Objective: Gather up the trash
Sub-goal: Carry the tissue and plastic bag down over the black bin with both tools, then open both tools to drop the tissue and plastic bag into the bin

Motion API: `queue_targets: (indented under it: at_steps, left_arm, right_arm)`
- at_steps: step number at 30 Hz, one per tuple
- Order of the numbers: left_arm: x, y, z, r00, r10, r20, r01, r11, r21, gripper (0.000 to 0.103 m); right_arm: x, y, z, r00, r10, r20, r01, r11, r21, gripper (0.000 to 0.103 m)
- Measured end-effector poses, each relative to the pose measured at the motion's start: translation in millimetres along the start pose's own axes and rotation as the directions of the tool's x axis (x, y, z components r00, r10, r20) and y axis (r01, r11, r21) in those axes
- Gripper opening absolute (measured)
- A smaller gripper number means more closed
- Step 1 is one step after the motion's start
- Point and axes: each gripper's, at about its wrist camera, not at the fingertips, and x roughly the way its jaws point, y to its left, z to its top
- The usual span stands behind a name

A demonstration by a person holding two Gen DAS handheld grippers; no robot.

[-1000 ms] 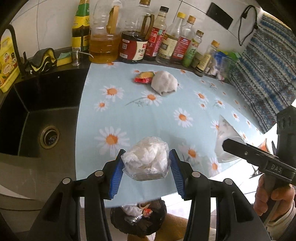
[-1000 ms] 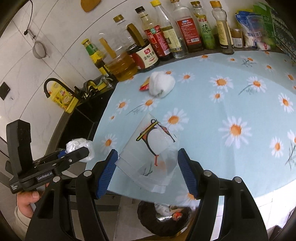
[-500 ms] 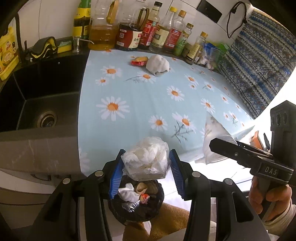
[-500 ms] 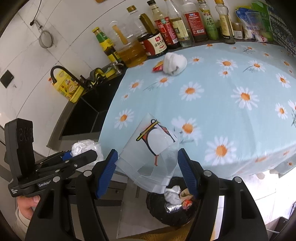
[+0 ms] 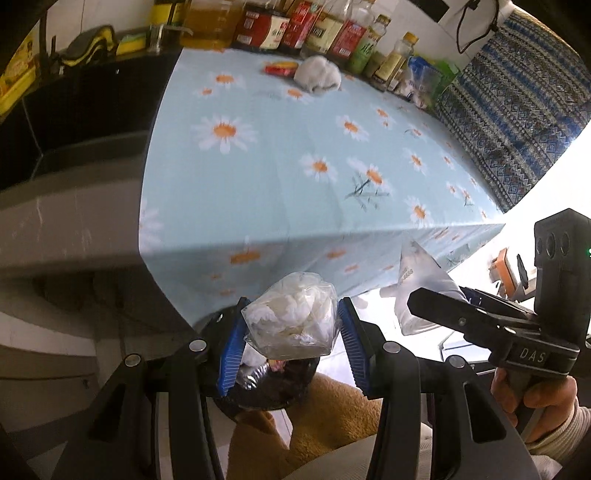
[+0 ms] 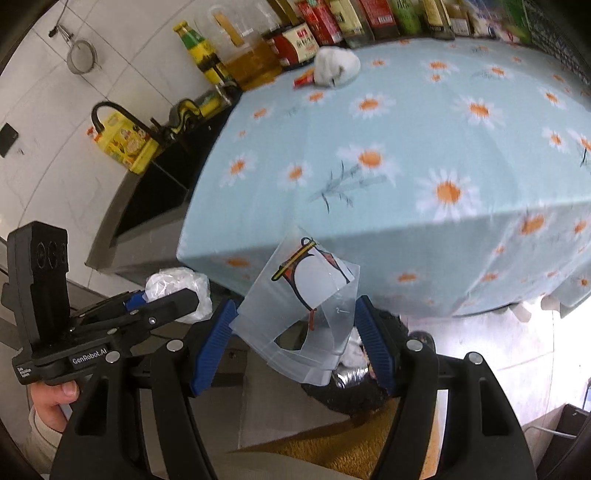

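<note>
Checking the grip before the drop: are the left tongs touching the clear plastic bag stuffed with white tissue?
Touching. The left wrist view shows both blue pads of the left tongs pressed against the sides of the clear plastic bag stuffed with white tissue.

We looked steeply down along each gripper's fingers from just past the table's front edge. The left wrist camera faced the daisy tablecloth (image 5: 280,177) with the sink at its left; the right faced it from the other side. Both shared the bottle row (image 6: 332,26) and the black bin (image 5: 273,384) close below.
</note>
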Motion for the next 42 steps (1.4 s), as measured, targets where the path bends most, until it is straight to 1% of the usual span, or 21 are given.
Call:
queue_targets:
  at_steps: [9,15,17,22,26,33,39,41,42]
  left_arm:
    - [27,14,-25,0.997,-0.013,-0.079,0.007,0.997,-0.072,0.046]
    - [47,22,-42,0.99,-0.012,-0.142,-0.002,0.995,-0.104,0.046]
    - [54,26,-48,0.986,-0.037,-0.164,0.014,0.99,-0.137,0.046]
    - [68,32,-59,0.978,-0.047,-0.201,0.012,0.986,-0.168,0.046]
    - [78,34,-67,0.971,-0.051,-0.232,0.008,0.983,-0.182,0.046]
    - [93,39,-78,0.96,-0.039,-0.277,-0.018,0.98,-0.199,0.046]
    - [99,38,-79,0.954,-0.03,-0.297,-0.028,0.982,-0.189,0.047]
    - [101,36,-77,0.952,-0.019,-0.306,-0.039,0.982,-0.183,0.048]
    - [102,36,-76,0.952,-0.007,-0.307,-0.051,0.982,-0.182,0.056]
  right_arm:
    - [23,-8,-17,0.997,-0.014,-0.079,0.013,1.0,-0.009,0.067]
    - [44,-17,-28,0.99,-0.029,-0.138,0.029,1.0,-0.002,0.067]
    - [50,-21,-31,0.987,-0.033,-0.16,0.033,0.999,-0.002,0.067]
    - [63,-28,-36,0.979,-0.041,-0.198,0.044,0.999,0.009,0.067]
    - [72,-33,-37,0.974,-0.042,-0.222,0.047,0.999,0.019,0.067]
    - [87,-40,-42,0.965,-0.041,-0.259,0.051,0.998,0.033,0.067]
    - [92,-42,-39,0.965,-0.04,-0.26,0.05,0.998,0.033,0.067]
    - [93,-43,-37,0.965,-0.036,-0.26,0.047,0.998,0.036,0.068]
    - [93,-43,-35,0.965,-0.031,-0.26,0.043,0.998,0.038,0.068]
